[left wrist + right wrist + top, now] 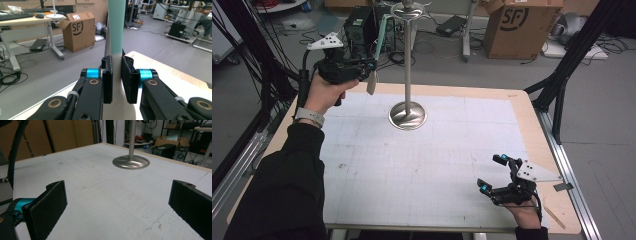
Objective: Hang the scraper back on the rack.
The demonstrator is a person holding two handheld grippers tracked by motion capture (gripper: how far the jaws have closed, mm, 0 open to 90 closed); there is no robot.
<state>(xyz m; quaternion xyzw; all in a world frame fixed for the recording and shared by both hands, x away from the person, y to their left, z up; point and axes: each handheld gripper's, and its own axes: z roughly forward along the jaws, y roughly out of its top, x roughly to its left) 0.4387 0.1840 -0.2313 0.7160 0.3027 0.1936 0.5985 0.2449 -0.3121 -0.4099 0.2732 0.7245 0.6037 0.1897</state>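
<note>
Up beside the metal stand (408,75), the left gripper (371,67) pinches a teal-and-cream utensil (378,50), probably to hang it, while the right gripper (493,174) rests spread.

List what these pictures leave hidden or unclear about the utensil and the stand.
- Utensil: in the left gripper view its top leaves the upper edge and its pale lower end sinks behind the left gripper, so its kind is unclear.
- Stand: top cut by the upper edge in the high view; any hooks are unreadable.
- Same pole in the right gripper view: cut off above.
- Right gripper: small here, jaws apart, nothing between.
</note>
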